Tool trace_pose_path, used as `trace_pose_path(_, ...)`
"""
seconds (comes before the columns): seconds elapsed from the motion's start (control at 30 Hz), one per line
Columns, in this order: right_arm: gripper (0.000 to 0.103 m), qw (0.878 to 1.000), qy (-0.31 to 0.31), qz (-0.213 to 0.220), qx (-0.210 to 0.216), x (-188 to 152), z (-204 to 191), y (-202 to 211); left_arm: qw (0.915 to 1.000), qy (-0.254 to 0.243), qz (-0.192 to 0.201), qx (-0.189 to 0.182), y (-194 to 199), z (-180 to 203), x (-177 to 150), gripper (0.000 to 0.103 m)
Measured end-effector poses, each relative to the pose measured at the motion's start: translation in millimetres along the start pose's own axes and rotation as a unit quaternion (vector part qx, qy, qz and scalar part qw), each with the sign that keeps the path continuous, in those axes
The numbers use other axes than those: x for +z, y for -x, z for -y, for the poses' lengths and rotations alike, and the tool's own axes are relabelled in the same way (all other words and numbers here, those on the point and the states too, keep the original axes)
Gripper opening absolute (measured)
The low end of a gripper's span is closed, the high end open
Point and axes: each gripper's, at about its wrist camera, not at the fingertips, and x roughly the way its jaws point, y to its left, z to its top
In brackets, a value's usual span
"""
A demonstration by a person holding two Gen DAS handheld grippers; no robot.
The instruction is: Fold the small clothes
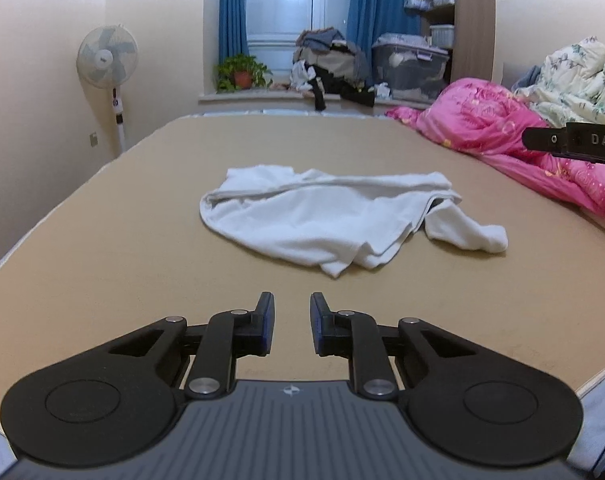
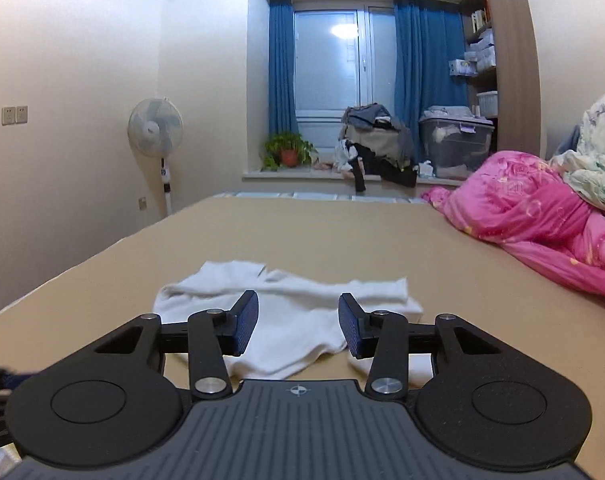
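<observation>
A standing fan (image 1: pixel 107 58) is by the wall. The left gripper (image 1: pixel 292 322) floats over the tan bed (image 1: pixel 102 260), fingers a bit apart, holding nothing. A crumpled white garment (image 1: pixel 318 216) lies mid-bed, just ahead. The right gripper (image 2: pixel 298 326) hangs above it (image 2: pixel 286 320), open and empty. A pink blanket (image 2: pixel 534 216) sits far right.

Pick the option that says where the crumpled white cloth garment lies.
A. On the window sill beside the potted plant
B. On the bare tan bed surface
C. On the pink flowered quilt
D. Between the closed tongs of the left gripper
B: the crumpled white cloth garment lies flat on the bare tan bed surface, apart from the pink flowered quilt.
</observation>
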Motion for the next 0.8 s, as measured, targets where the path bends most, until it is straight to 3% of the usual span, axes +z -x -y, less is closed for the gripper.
trace_pose_path(0.1, 0.046, 0.999, -0.010, -0.013, -0.036, -18, 25, -22, 0.9998, -0.003, -0.017, -0.005, -11, -2, 0, 0.021)
trace_pose_path(0.17, 0.033, 0.997, -0.023, -0.054, -0.052, -23, 38, -35, 0.9996, -0.008, -0.024, -0.012, -25, -2, 7, 0.021)
trace_pose_path(0.23, 0.034, 0.998, -0.033, -0.036, -0.040, -21, 47, -34, 0.9991, 0.003, -0.037, -0.020, -48, -3, 17, 0.021)
trace_pose_path(0.4, 0.034, 0.997, -0.052, -0.057, -0.023, -22, 67, -44, 0.9922, 0.077, -0.095, -0.024, -139, -5, 39, 0.021)
trace_pose_path(0.5, 0.034, 0.997, -0.054, -0.061, -0.011, -24, 73, -46, 0.9775, 0.158, -0.135, -0.037, -196, -11, 41, 0.030)
trace_pose_path(0.57, 0.034, 0.997, -0.046, -0.060, -0.004, -25, 68, -45, 0.9682, 0.194, -0.153, -0.039, -225, -11, 41, 0.044)
trace_pose_path(0.7, 0.034, 0.998, -0.031, -0.056, 0.002, -25, 68, -46, 0.9639, 0.228, -0.136, -0.028, -263, -2, 49, 0.058)
trace_pose_path(0.73, 0.034, 0.998, -0.031, -0.057, 0.003, -25, 69, -46, 0.9641, 0.226, -0.137, -0.026, -269, 3, 51, 0.057)
trace_pose_path(0.8, 0.035, 0.998, -0.034, -0.059, 0.002, -26, 71, -47, 0.9699, 0.196, -0.145, -0.005, -280, 12, 58, 0.021)
